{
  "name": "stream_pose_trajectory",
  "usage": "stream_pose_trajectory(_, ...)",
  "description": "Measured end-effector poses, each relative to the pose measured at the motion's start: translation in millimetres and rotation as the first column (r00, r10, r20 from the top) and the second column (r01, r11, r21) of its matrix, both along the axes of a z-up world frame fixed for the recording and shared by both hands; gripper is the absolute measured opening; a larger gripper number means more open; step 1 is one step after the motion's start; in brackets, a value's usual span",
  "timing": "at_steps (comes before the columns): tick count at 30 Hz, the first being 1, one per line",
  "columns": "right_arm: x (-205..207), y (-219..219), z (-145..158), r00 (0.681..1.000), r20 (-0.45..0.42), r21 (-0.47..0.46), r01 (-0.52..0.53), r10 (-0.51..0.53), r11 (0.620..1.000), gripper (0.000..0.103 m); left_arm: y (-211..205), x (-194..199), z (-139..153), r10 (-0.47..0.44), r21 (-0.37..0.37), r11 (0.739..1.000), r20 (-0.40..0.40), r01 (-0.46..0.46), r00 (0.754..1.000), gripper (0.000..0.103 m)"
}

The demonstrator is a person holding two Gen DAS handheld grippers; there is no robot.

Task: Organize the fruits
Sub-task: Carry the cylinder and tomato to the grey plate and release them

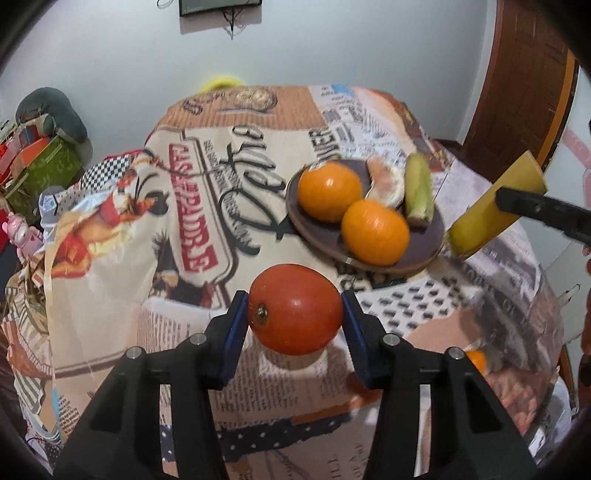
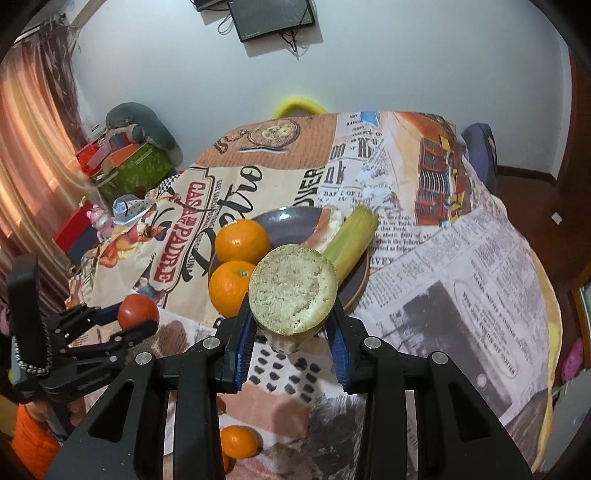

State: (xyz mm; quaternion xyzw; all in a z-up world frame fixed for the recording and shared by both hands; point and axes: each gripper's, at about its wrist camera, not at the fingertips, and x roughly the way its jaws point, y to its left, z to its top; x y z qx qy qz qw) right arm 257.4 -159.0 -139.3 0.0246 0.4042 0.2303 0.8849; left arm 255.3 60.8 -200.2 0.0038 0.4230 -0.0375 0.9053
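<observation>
My left gripper (image 1: 295, 310) is shut on a red tomato (image 1: 295, 309) and holds it above the tablecloth, in front of the dark plate (image 1: 424, 243). The plate holds two oranges (image 1: 329, 191) (image 1: 375, 232), a peeled fruit piece (image 1: 384, 182) and a green corn piece (image 1: 418, 190). My right gripper (image 2: 293, 325) is shut on a cut yellow banana piece (image 2: 293, 291), held near the plate's (image 2: 288, 221) front edge. The right gripper (image 1: 513, 201) with the banana (image 1: 491, 206) shows at the right of the left wrist view. The left gripper (image 2: 138, 321) with the tomato (image 2: 137, 309) shows at the left of the right wrist view.
A loose orange (image 2: 239, 441) lies on the printed tablecloth (image 2: 461, 277) near the front. Boxes and toys (image 2: 125, 166) are piled left of the table. A wooden door (image 1: 528, 92) stands at the right. A screen (image 2: 271, 16) hangs on the wall.
</observation>
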Motion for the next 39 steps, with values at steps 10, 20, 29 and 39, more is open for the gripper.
stream_pose_trajectory(10,18.9,22.8,-8.4,0.997,-0.003,-0.058,-0.079,0.079,0.995,0.033,-11.9,24.0,30.7,-0.014,-0.05,0.999,0.067,0.018,0.998,0.049)
stream_pose_trajectory(20,60.2,41.6,-27.5,0.995,-0.05,-0.067,-0.088,0.085,0.994,0.033,-11.8,45.5,40.5,-0.025,-0.05,0.998,0.107,0.031,0.994,0.049)
stream_pose_trajectory(29,81.9,53.3,-34.7,0.996,-0.048,-0.074,-0.072,0.069,0.995,0.033,-7.4,58.6,35.0,-0.018,-0.05,0.998,0.097,0.023,0.995,0.049)
stream_pose_trajectory(39,66.7,22.7,-23.6,0.999,-0.005,-0.063,-0.046,0.046,0.997,0.046,-20.6,67.6,29.2,-0.041,-0.064,0.997,0.072,0.045,0.997,0.049)
